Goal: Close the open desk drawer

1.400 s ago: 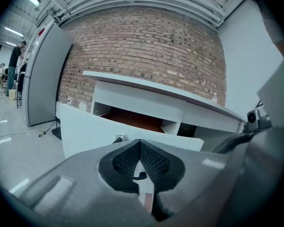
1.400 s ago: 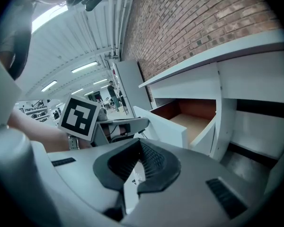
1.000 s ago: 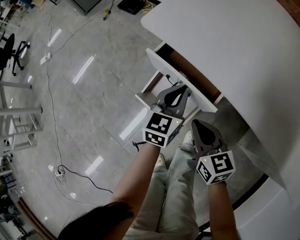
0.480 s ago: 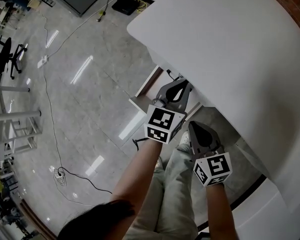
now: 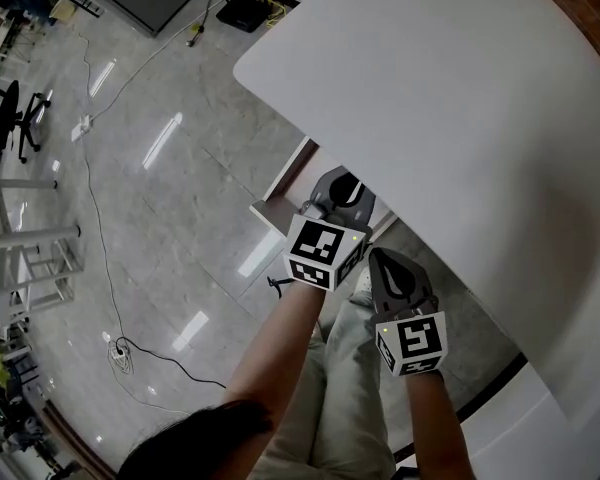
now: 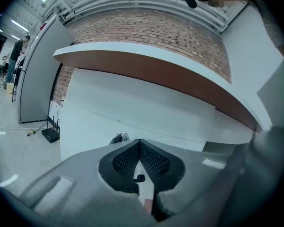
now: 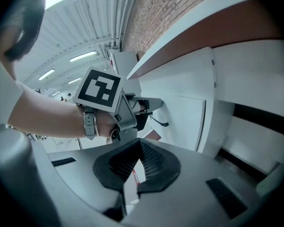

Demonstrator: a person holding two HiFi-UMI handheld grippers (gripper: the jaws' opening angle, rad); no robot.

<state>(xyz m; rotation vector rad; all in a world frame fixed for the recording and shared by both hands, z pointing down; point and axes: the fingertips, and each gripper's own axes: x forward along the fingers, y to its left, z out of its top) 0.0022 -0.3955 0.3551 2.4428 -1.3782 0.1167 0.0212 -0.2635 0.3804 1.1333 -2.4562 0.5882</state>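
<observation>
The white drawer front [image 6: 132, 110] fills the left gripper view, with a round metal lock [image 6: 119, 137] just left of my jaws. My left gripper [image 6: 139, 142] is shut and empty, its tips at the drawer front. In the head view the left gripper [image 5: 342, 186] reaches under the edge of the white desk top [image 5: 460, 98], which hides the drawer. My right gripper [image 5: 385, 266] is shut and empty, held back beside the left. The right gripper view shows the left gripper [image 7: 149, 105] against the drawer front [image 7: 184, 122].
A white desk leg panel [image 5: 280, 193] stands left of the grippers. The person's legs [image 5: 340, 388] are below them. Grey floor [image 5: 160, 168] with cables [image 5: 140, 343], chairs [image 5: 15, 118] and a router [image 5: 242, 10] lies to the left. A brick wall [image 6: 151, 30] stands behind the desk.
The drawer has slid in under the desk top, from clearly open to hidden in the head view. My left gripper moved forward with it, and the right gripper followed a little.
</observation>
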